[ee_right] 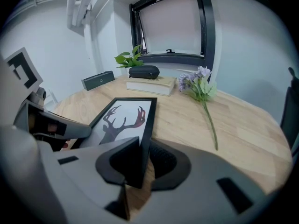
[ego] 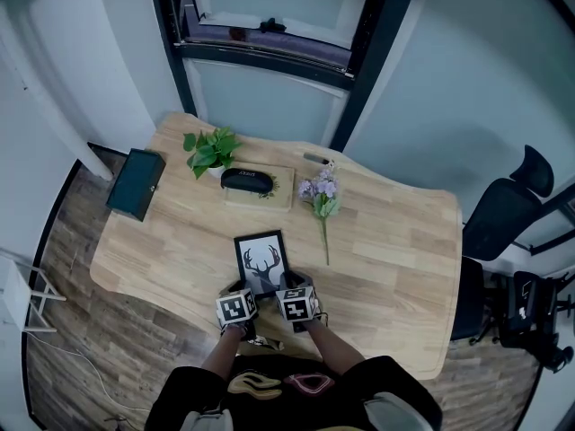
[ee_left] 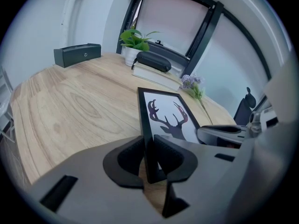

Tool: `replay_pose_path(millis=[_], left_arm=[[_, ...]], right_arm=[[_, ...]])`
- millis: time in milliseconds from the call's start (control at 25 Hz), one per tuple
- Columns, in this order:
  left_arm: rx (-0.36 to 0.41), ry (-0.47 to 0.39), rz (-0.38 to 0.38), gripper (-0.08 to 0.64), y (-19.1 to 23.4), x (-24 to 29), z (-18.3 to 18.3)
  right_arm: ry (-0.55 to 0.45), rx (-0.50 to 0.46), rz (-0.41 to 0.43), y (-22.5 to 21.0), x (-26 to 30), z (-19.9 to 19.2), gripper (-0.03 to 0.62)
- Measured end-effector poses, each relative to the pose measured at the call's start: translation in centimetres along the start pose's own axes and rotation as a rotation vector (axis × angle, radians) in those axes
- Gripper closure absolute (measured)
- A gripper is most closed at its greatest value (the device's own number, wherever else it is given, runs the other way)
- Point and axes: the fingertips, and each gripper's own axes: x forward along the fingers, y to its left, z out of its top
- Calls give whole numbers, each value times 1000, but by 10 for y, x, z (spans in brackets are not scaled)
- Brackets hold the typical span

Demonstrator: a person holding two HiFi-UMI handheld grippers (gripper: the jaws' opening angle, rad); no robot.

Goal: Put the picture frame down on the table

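Closest in were two tools: the left tool (ee_left: 149, 155) was clamped on the left rail of the picture frame (ego: 261, 260) at its near corner, and the right tool (ee_right: 142, 160) was clamped on the right rail at the matching corner. The frame lay in the middle of the bench (ego: 395, 241), towards its near side, deer print facing up. Its near end was carried in the jaws and its far end sat low over the wood, though contact there could not be confirmed. It would probably handle as a light, stiff thing. The thin dark rails looked smooth enough to slip in a loose grip, and the front was likely glazed, so a hard landing or pressure on the print seemed risky. The side rails near the corners, as held, seemed the soundest places to grip. Counted out, there was one frame and two tools. At the far side were one potted plant (ego: 211, 151), one dark case (ego: 247, 180) on one book (ego: 274, 197) and one flower sprig (ego: 322, 196). One dark box (ego: 135, 182) sat at the far left edge, and one office chair (ego: 508, 209) stood to the right.
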Motion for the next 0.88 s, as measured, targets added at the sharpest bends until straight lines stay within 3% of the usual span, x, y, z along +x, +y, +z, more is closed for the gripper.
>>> replay_pose_path(millis=[720, 880], left_arm=[[6, 35, -4, 480, 0, 2, 1], [-14, 44, -11, 477, 1, 2, 1]], right_arm=[[58, 31, 16, -2, 5, -6, 512], [64, 76, 41, -3, 8, -6, 510]])
